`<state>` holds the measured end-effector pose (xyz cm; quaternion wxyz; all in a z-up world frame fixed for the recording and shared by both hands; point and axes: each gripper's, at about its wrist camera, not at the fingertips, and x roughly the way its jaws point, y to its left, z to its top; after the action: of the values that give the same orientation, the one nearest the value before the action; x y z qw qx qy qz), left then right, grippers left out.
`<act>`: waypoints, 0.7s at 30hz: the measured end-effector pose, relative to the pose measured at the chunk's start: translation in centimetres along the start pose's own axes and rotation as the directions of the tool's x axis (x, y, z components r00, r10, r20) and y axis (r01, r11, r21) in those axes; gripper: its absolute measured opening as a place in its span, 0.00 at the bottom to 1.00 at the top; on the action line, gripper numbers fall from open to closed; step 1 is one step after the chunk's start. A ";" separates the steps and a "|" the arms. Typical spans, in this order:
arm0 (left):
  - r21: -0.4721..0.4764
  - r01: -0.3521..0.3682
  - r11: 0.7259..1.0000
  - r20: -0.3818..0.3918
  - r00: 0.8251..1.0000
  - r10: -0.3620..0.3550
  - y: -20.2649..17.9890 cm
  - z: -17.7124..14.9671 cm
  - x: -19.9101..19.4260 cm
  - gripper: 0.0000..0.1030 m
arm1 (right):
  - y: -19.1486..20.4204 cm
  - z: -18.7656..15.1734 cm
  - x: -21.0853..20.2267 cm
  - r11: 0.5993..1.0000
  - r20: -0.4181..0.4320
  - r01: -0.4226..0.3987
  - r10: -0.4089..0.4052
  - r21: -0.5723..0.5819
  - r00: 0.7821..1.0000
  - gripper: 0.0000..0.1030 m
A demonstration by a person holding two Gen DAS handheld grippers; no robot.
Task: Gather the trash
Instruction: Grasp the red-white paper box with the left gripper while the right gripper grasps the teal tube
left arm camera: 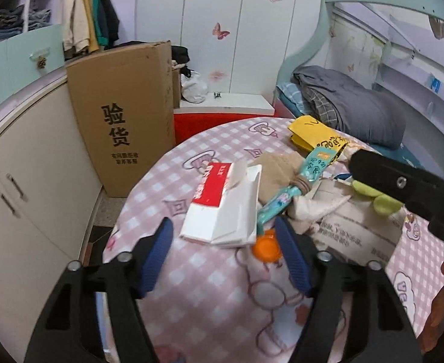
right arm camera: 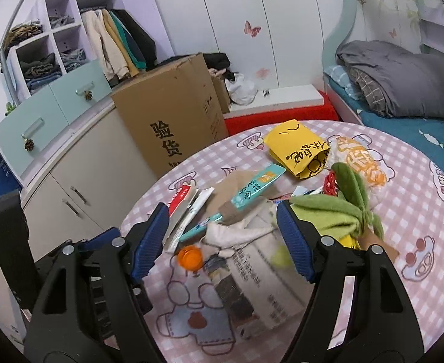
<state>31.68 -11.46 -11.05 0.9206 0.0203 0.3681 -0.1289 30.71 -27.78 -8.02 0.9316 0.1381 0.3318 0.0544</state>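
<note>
A round table with a pink checked cloth (left arm camera: 210, 287) holds a pile of trash. A red and white carton (left arm camera: 222, 205) lies flat just ahead of my open left gripper (left arm camera: 223, 233), between its blue fingers. An orange cap (left arm camera: 266, 246) lies by the left gripper's right finger. A teal wrapper (left arm camera: 294, 181) and a yellow bag (left arm camera: 315, 134) lie beyond. My right gripper (right arm camera: 222, 220) is open over crumpled paper (right arm camera: 237, 233) and newspaper (right arm camera: 252, 278). The orange cap (right arm camera: 190, 257), teal wrapper (right arm camera: 256, 187), yellow bag (right arm camera: 297, 151) and a green plush toy (right arm camera: 334, 211) show there too.
A tall cardboard box (left arm camera: 125, 115) stands on the floor left of the table, by cream cabinets (left arm camera: 25, 187). A bed with a grey blanket (left arm camera: 352, 103) is behind on the right. A red step (left arm camera: 219, 121) sits behind the table.
</note>
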 end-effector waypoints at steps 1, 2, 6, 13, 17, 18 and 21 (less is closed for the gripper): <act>0.010 -0.001 1.000 -0.011 1.000 0.002 -0.3 0.4 0.7 0.53 | 0.0 0.2 0.5 1.000 -0.015 0.002 -0.002 -0.001 1.000 0.70; 0.016 0.005 1.000 -0.015 1.000 -0.004 -0.4 0.7 1.2 0.51 | 0.0 0.5 1.1 1.000 -0.035 0.003 -0.003 0.003 0.999 0.69; 0.014 0.046 0.999 -0.050 0.998 -0.045 -0.2 1.4 2.4 0.13 | 0.5 1.3 3.0 1.000 -0.099 0.012 -0.013 -0.014 0.995 0.67; -0.010 0.053 0.999 -0.014 0.998 -0.053 1.8 2.7 2.2 0.01 | 0.4 1.6 6.7 0.998 -0.213 0.067 -0.067 -0.006 0.975 0.54; -0.059 0.042 0.997 0.033 0.999 -0.040 3.7 3.1 1.2 0.01 | 0.7 1.3 8.3 0.997 -0.247 0.077 -0.077 -0.010 0.966 0.49; -0.070 0.038 0.997 0.043 0.998 -0.035 4.1 3.1 1.0 0.00 | 0.7 1.3 8.7 0.997 -0.253 0.077 -0.076 -0.007 0.964 0.46; -0.096 0.032 0.995 0.060 0.998 -0.026 5.1 3.3 0.4 0.00 | 0.5 1.2 9.4 0.997 -0.264 0.071 -0.065 0.016 0.962 0.35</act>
<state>35.49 -7.05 -9.20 0.9290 -0.0337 0.3468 -0.1248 38.80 -25.76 -12.66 0.8788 0.1298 0.4577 0.0361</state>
